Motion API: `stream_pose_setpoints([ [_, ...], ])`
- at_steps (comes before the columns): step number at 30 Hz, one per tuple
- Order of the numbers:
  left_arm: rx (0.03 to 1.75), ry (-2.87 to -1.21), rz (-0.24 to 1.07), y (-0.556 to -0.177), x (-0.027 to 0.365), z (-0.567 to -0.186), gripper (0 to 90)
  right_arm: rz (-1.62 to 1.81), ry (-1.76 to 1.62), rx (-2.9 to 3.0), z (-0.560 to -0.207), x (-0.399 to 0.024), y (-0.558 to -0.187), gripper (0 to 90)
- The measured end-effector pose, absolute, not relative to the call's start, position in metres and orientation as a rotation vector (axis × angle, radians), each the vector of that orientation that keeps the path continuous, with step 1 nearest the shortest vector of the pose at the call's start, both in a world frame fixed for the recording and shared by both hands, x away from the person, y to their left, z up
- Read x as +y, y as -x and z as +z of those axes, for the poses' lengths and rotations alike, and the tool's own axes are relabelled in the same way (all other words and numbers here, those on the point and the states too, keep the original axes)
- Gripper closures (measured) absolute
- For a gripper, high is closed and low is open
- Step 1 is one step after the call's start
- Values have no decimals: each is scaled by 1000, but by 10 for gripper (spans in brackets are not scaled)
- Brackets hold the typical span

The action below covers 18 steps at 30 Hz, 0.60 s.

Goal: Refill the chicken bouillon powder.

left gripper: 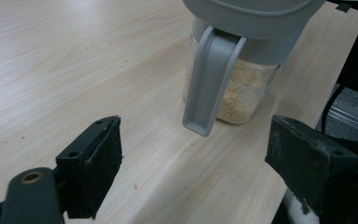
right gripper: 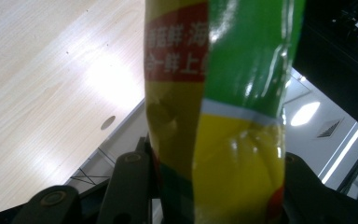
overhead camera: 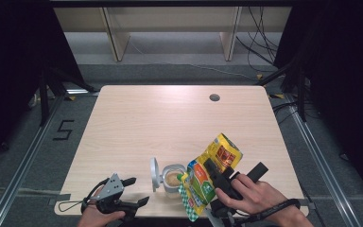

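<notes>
Table: pale wood-grain top with a round grommet hole near its far right corner; small crumbs lie scattered on the surface in the left gripper view.

Pouch: glossy yellow, green and red bag with printed characters, held tilted above the near right part of the table, its lower end over the jar's mouth. In the right gripper view it rises between the two black jaws and is squeezed in at the waist.

Right gripper: black, in the person's right hand, which wears a strap at the wrist. Jaws pressed onto the pouch from both sides, pinching it.

Left gripper: grey plate on top, cable looping at its side, held by the left hand at the near left edge of the table, just left of the jar. Jaws spread wide, nothing between them; the jar stands beyond the tips.

Jar: clear container near the front edge, partly filled with pale tan granules. Its grey hinged lid stands open at the left side, and a grey clasp hangs down the wall.
</notes>
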<state>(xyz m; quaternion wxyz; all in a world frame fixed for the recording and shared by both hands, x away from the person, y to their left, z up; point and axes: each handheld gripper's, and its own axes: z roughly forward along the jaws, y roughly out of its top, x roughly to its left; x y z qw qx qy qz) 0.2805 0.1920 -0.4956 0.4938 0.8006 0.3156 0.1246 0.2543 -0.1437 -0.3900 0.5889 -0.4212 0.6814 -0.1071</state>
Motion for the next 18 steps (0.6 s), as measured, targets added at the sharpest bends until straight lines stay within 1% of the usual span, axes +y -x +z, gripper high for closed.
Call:
stream_pose_setpoints([
  [18,751,-1954,317,-281,193,-495,178,-268,1011,1577,-387,-140,-256,651],
])
